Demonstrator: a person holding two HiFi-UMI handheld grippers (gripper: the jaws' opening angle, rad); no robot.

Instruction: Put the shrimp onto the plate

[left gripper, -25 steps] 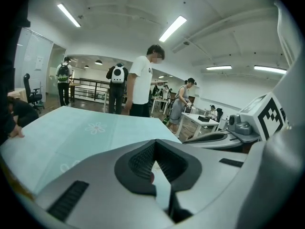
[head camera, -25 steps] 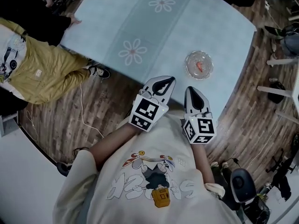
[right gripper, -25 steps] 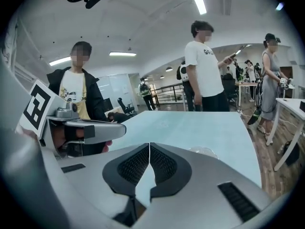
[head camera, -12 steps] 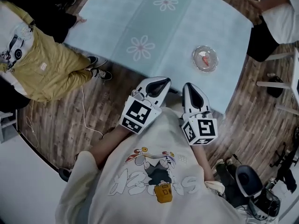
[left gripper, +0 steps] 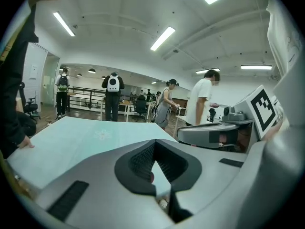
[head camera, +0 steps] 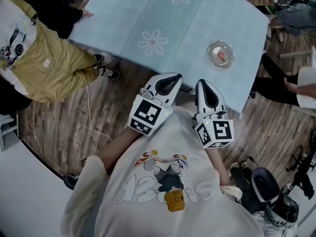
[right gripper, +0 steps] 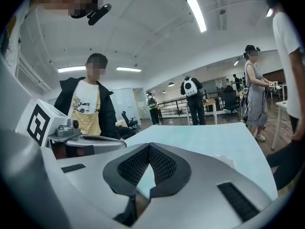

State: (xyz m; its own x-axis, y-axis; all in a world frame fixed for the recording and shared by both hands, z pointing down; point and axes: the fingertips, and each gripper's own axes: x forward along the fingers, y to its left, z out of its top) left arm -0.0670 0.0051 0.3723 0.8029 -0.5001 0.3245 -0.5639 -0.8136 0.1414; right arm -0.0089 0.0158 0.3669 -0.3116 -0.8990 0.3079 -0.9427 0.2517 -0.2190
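In the head view, a small clear glass plate (head camera: 220,54) stands on the light-blue tablecloth (head camera: 148,14) near the table's right edge. An orange-red shrimp (head camera: 221,57) lies in it. My left gripper (head camera: 176,77) and right gripper (head camera: 202,83) are held side by side at the table's near edge, short of the plate, both shut with nothing between the jaws. The left gripper view shows its jaws (left gripper: 153,143) touching at the tips. In the right gripper view the jaws (right gripper: 149,147) also meet, and the plate (right gripper: 225,161) shows to their right.
A person in a yellow jacket (head camera: 44,63) stands at the table's left side. Another person's legs and arm (head camera: 291,85) are at the right. A black chair base (head camera: 264,184) sits behind me on the wood floor. Flower prints (head camera: 153,42) mark the cloth.
The head camera has shifted, so the table and plate sit a little higher and further right. Both grippers stay shut by the near edge. A person at the right has moved closer.
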